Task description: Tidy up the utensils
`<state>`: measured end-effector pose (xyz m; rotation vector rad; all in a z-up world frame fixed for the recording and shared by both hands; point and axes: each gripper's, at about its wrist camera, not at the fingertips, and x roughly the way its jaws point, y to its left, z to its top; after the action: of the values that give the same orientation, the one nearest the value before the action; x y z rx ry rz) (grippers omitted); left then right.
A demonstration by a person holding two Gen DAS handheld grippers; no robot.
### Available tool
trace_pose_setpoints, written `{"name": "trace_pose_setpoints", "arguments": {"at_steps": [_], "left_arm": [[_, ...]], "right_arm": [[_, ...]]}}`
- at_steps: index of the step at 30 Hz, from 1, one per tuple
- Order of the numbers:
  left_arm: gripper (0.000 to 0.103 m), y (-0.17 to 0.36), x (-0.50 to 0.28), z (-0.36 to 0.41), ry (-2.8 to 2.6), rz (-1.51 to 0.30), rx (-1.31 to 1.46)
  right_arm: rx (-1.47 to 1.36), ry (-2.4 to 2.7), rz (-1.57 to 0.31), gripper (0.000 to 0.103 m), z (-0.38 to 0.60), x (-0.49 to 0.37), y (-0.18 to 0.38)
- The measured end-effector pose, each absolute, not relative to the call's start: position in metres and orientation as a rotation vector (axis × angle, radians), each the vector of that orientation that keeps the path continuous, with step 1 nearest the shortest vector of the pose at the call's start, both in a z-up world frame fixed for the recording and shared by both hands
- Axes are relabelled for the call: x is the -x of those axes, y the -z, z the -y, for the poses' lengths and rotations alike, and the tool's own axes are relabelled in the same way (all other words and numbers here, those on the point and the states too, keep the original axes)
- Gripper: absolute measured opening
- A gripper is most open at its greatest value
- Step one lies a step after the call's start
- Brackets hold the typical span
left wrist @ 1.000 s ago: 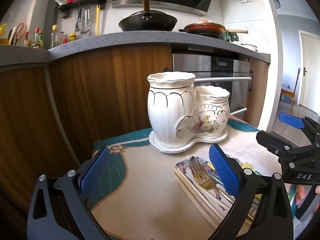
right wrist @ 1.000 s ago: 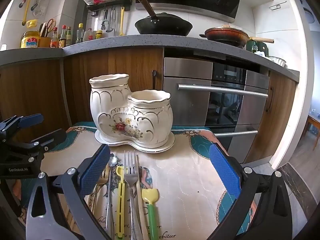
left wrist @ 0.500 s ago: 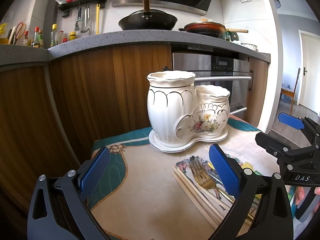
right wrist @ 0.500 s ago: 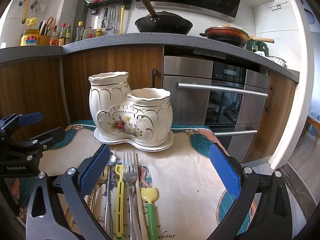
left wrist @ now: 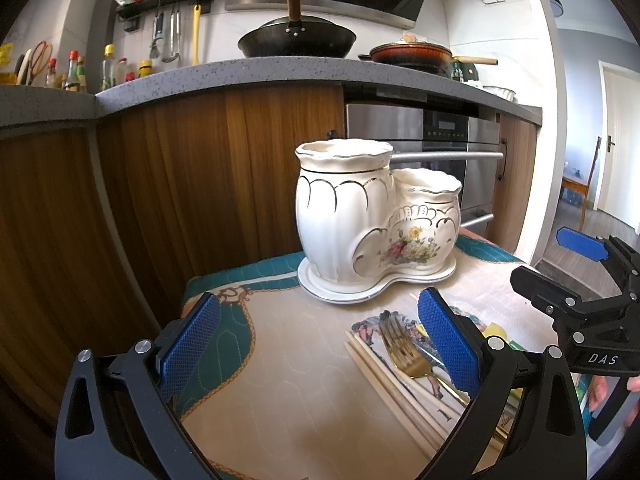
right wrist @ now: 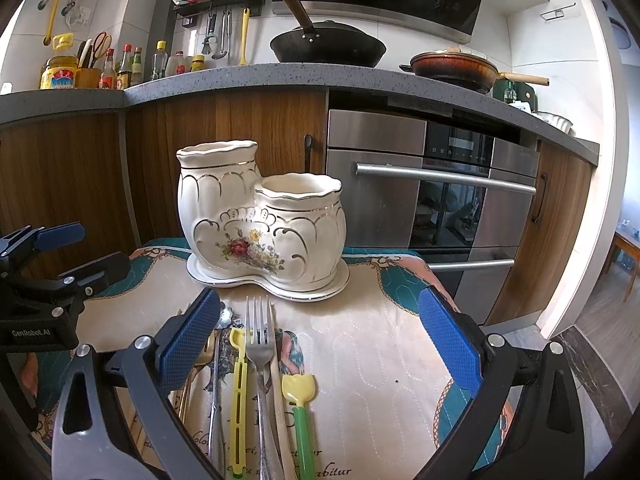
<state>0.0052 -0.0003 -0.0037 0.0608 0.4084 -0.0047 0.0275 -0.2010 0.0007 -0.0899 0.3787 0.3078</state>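
Note:
A white ceramic two-pot utensil holder [left wrist: 372, 224] [right wrist: 260, 224] with gold trim and flowers stands upright on its saucer at the far side of a small quilted table. In front of it lie loose utensils: a gold fork [left wrist: 404, 354] beside pale chopsticks [left wrist: 384, 376], and in the right wrist view a steel fork [right wrist: 259, 344], a yellow slotted utensil [right wrist: 238, 384] and a green-handled yellow spoon [right wrist: 300, 396]. My left gripper [left wrist: 320, 348] is open above the cloth, left of the utensils. My right gripper [right wrist: 320, 344] is open over them, holding nothing.
The table cloth [right wrist: 368, 360] is beige with a teal border [left wrist: 240, 280]. Behind stand wooden cabinets [left wrist: 200, 184] and a steel oven [right wrist: 432, 188] under a grey counter carrying a wok [right wrist: 328, 46]. The other gripper shows at each view's edge [left wrist: 580, 304] [right wrist: 44, 280].
Both views have crept slightly; the holder sits a touch lower and nearer in the right wrist view. Nothing was taken hold of or let go.

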Motion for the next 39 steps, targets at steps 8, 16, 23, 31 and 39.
{"name": "trace_pose_setpoints", "arguments": {"at_steps": [8, 16, 23, 31, 39], "left_arm": [[0.098, 0.0059, -0.0055, 0.0004, 0.005, -0.409, -0.059], [0.098, 0.0041, -0.0065, -0.0005, 0.005, -0.411, -0.060], [0.098, 0.0039, -0.0069, -0.0007, 0.005, -0.412, -0.059], [0.098, 0.0036, -0.0072, -0.0008, 0.005, -0.413, -0.058], [0.098, 0.0036, -0.0079, -0.0009, 0.005, -0.414, -0.059]], "right_arm": [[0.092, -0.307, -0.380, 0.098, 0.2013, -0.0283, 0.0002], [0.095, -0.308, -0.380, 0.098, 0.2011, -0.0284, 0.0006], [0.097, -0.307, -0.381, 0.098, 0.2009, -0.0289, 0.0015], [0.102, -0.306, -0.385, 0.098, 0.2005, -0.0292, 0.0031], [0.106, -0.306, -0.387, 0.098, 0.1991, -0.0285, 0.0025]]}}
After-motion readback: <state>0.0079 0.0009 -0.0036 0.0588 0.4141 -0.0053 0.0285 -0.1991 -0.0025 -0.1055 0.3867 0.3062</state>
